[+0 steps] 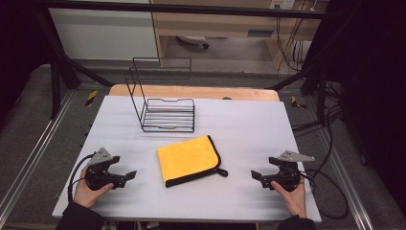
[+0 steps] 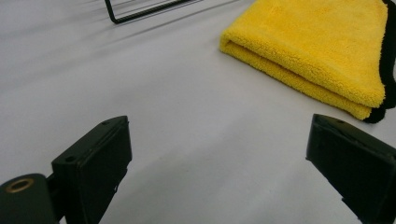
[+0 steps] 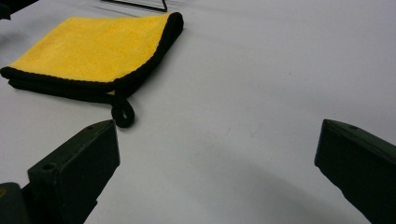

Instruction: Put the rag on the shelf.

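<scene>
Left gripper (image 1: 128,177) rests low on white table (image 1: 249,129), held by left hand (image 1: 88,189); jaws spread wide, nothing between them. Right gripper (image 1: 257,178) likewise in right hand (image 1: 293,194), jaws wide apart, empty. Folded yellow cloth (image 1: 189,159) lies flat between both grippers, apart from each. From left gripper: cloth (image 2: 317,51) ahead and to right, folded edge facing jaws. From right gripper: cloth (image 3: 93,51) ahead and to left, black hanging loop (image 3: 123,114) just beyond left jaw tip. Black wire rack (image 1: 165,108) stands beyond cloth, farther from both grippers.
</scene>
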### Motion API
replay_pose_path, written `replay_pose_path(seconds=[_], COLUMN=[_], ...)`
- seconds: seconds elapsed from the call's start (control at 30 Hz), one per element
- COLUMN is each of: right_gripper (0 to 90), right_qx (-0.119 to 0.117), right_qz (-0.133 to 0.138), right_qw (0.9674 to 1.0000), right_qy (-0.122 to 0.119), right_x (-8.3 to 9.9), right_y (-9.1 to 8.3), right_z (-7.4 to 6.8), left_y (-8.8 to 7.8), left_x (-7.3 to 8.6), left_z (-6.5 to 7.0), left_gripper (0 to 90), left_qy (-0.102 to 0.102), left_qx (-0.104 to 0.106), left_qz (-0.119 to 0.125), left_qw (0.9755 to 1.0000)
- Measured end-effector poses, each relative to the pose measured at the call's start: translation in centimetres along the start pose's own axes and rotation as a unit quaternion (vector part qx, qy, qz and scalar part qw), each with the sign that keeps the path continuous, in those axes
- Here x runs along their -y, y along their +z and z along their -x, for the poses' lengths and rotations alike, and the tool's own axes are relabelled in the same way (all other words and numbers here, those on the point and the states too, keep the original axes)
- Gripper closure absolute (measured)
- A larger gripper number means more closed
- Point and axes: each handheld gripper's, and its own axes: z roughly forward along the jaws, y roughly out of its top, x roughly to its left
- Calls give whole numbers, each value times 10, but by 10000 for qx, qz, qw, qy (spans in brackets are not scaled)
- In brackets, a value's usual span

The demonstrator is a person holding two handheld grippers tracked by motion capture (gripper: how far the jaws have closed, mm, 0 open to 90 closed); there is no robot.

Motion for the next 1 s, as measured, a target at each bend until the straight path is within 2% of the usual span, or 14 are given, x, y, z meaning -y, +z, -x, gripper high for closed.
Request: replay_pose_path(seconds=[0.2, 0.43, 0.57, 0.67, 0.8, 0.83, 0.9, 0.97, 1.0], right_gripper=[5, 6, 6, 8, 9, 10, 10, 13, 13], right_qx=[3, 40, 47, 62, 63, 67, 61, 49, 53], right_qz=[-12, -71, -98, -132, -153, -181, -206, -232, -239], right_qw=[10000, 10000, 9999, 9999, 9998, 9998, 9997, 9996, 9996], right_qy=[-6, 19, -11, -33, -82, -110, -80, -137, -137], right_x=[0, 1, 0, -1, -2, -2, -2, -3, -3], right_y=[0, 2, 4, 5, 7, 9, 10, 13, 14], right_z=[-1, -2, -5, -8, -10, -12, -14, -16, -17], left_y=[0, 5, 11, 14, 18, 22, 23, 30, 30], left_x=[-1, -7, -10, -13, -18, -20, -21, -23, -23], left_z=[4, 17, 28, 37, 51, 59, 63, 74, 74], left_gripper=[64, 63, 66, 98, 119, 145, 156, 212, 228], left_qy=[10, 111, 172, 233, 218, 193, 187, 102, 102], left_qx=[3, 104, 149, 138, 244, 311, 328, 387, 387], left_qz=[-14, -60, -171, -161, -126, -153, -186, -255, -255], left_qw=[10000, 9999, 9996, 9995, 9994, 9992, 9991, 9989, 9989])
